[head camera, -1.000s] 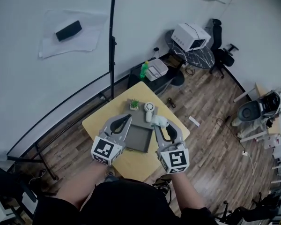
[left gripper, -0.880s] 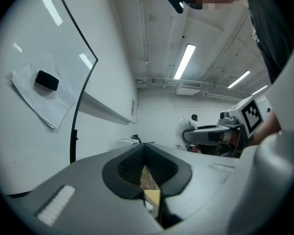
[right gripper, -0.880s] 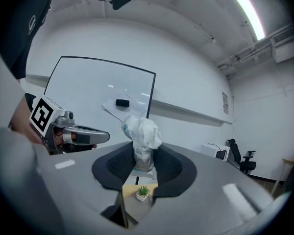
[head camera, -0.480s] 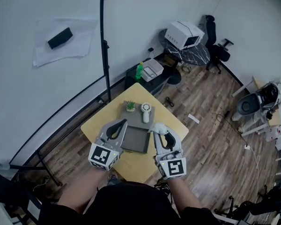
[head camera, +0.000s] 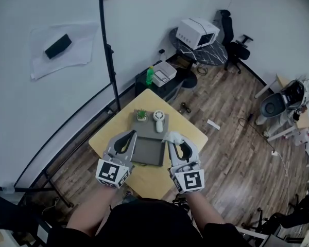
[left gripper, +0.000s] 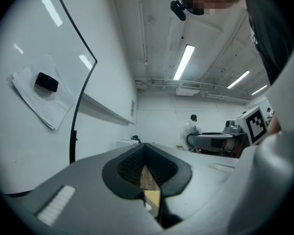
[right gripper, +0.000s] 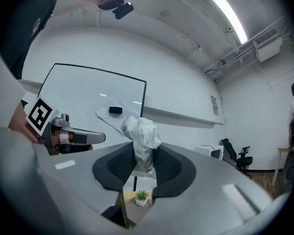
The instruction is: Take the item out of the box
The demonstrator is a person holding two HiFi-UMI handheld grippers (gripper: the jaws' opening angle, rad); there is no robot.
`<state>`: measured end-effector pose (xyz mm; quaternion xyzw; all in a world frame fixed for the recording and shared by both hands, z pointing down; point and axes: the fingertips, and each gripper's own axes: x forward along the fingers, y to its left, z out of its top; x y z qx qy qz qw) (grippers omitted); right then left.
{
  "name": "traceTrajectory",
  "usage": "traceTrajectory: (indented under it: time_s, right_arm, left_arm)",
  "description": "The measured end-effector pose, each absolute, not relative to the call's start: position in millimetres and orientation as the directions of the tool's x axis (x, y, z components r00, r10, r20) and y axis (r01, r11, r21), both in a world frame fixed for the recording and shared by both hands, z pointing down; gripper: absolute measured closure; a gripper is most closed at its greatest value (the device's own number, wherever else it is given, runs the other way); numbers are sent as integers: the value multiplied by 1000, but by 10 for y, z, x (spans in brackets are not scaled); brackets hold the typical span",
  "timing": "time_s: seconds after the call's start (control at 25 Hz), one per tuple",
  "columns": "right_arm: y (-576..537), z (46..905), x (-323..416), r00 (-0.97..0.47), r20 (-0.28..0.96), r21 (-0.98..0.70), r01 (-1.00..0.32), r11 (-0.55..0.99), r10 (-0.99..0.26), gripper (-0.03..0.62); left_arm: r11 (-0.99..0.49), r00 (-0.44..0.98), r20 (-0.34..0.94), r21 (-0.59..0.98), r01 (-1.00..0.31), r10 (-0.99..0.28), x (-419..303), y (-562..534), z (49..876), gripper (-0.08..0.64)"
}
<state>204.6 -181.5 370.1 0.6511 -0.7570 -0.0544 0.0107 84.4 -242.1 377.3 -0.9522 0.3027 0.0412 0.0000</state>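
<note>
The right gripper has its jaws pinched on a white crumpled plastic-wrapped bundle. They clamp its lower half, and the puffy top stands clear above the pads. The bundle looks light, soft and squashy, and its slick film could slide, so a firm pinch at the narrow waist seems the sound hold. Its long axis runs upright, with the bulky end pointing up. It sits at the right edge of the dark grey shallow open box and appears lifted out of it. The left gripper, its jaws together on nothing, hovers at the box's left edge.
</note>
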Motion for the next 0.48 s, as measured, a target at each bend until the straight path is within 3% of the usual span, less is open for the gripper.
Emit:
traceTrajectory:
  time_s: [0.48]
  right_arm:
    - [-1817,3637,2045,-157,-63,125,-981,148,-986,491]
  left_arm:
    - [-816,813,-80,19,-577,-577,888,-2446,3754,560]
